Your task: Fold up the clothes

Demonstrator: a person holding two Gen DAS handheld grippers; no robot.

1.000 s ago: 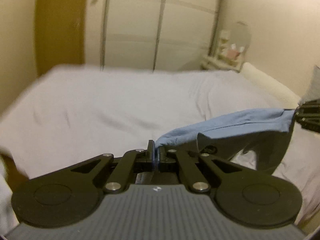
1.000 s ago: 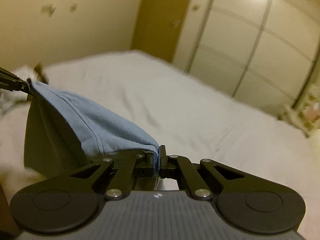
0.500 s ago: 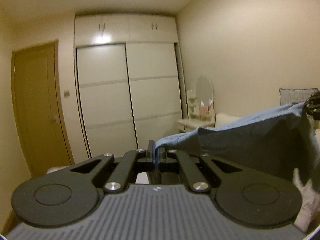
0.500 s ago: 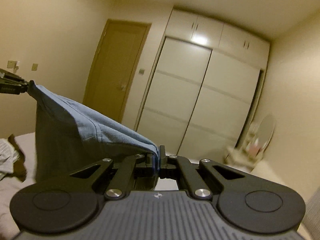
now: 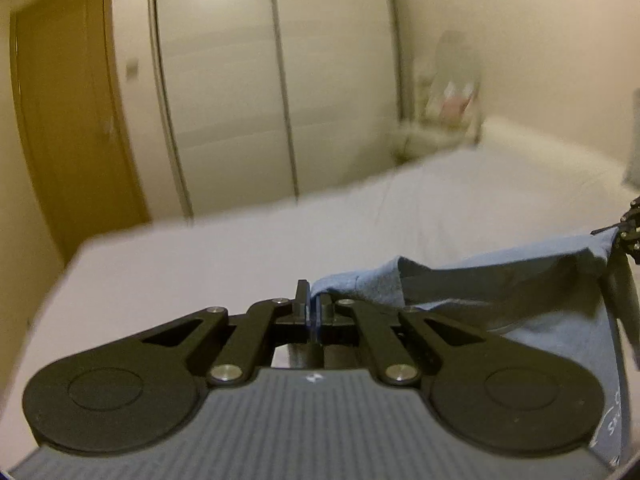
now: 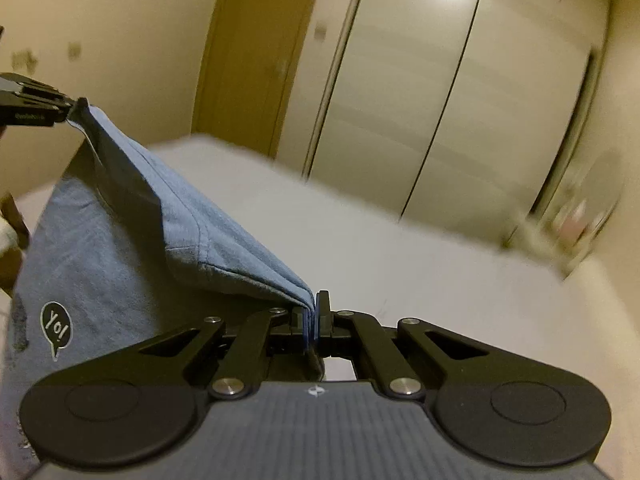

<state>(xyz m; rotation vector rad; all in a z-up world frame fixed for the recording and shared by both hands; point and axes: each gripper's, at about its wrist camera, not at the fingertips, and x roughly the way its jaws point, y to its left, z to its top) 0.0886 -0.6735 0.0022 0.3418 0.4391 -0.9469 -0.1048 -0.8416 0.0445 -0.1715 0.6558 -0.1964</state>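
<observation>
A blue T-shirt (image 5: 500, 276) hangs stretched between my two grippers above the white bed (image 5: 240, 256). My left gripper (image 5: 310, 300) is shut on one top corner of it. My right gripper (image 6: 313, 304) is shut on the other corner. In the right wrist view the blue T-shirt (image 6: 120, 232) slopes up to the left gripper (image 6: 74, 110) at the far left, and a black "Yo!" speech-bubble print (image 6: 57, 328) faces the camera. In the left wrist view the right gripper (image 5: 624, 232) shows at the right edge. The shirt's lower part is hidden below both cameras.
The white bed (image 6: 400, 256) stretches ahead to its far edge. Beyond it stand a white sliding wardrobe (image 5: 272, 80), a brown door (image 5: 64, 120) and a small dresser with a round mirror (image 5: 452, 88). A brown and white heap (image 6: 10, 232) lies at the left edge.
Both cameras tipped up toward the wardrobe and ceiling half a second ago, then dropped back toward the bed. The shirt stays gripped at both corners; its printed front now shows.
</observation>
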